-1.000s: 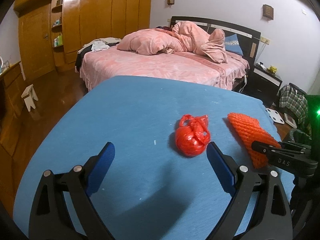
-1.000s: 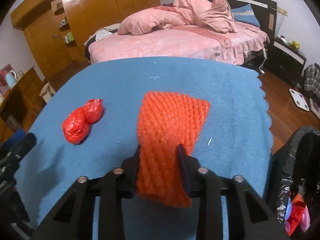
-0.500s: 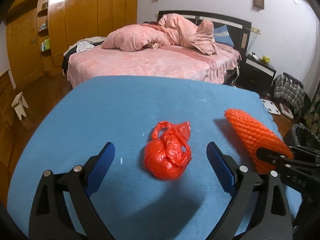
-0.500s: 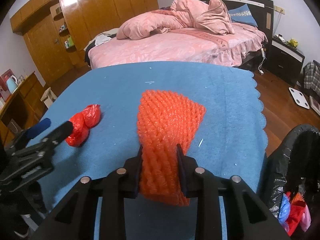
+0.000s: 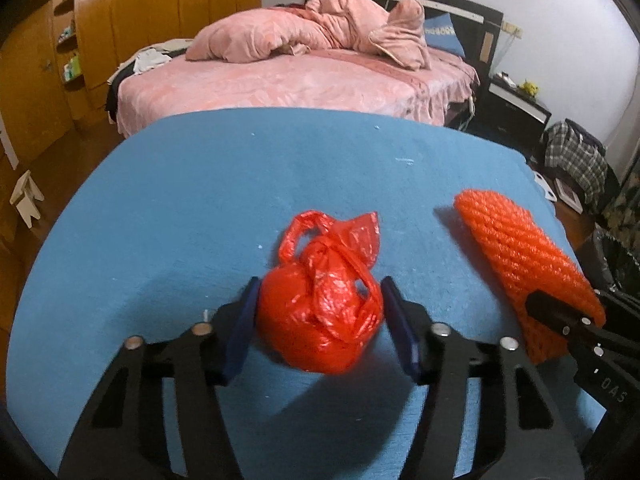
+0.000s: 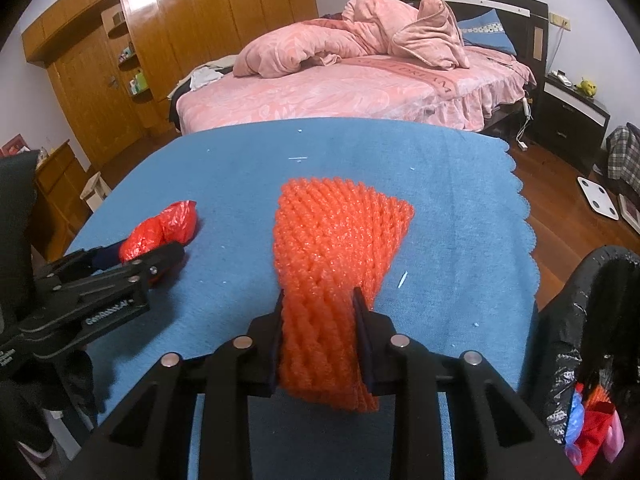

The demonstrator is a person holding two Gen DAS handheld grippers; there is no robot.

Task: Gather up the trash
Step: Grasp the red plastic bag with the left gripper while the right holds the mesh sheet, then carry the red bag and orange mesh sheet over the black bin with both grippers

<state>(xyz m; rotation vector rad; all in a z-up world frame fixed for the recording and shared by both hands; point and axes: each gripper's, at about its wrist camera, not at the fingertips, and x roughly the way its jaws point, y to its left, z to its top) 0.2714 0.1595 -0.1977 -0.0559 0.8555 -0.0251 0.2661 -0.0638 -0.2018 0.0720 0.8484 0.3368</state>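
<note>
The left gripper [image 5: 320,308], jaws just closing, pinches the red bag [image 5: 320,312] mid-table [image 5: 180,200], while the right gripper [image 6: 320,316] clamps the orange net [image 6: 336,256] nearer the right edge.

- A blue cloth [image 6: 460,200] covers the surface, its right edge scalloped.
- Behind it stands a bed [image 6: 360,96] with pink sheets and a bunched pink quilt [image 6: 320,48].
- A wooden wardrobe [image 6: 200,20] lines the left wall.
- A dark nightstand [image 6: 572,120] sits right of the bed, a small yellow toy [image 6: 587,86] on top.
- A white scale [image 6: 600,200] lies on the wood floor.
- Plaid fabric [image 5: 576,160] is heaped at the right.
</note>
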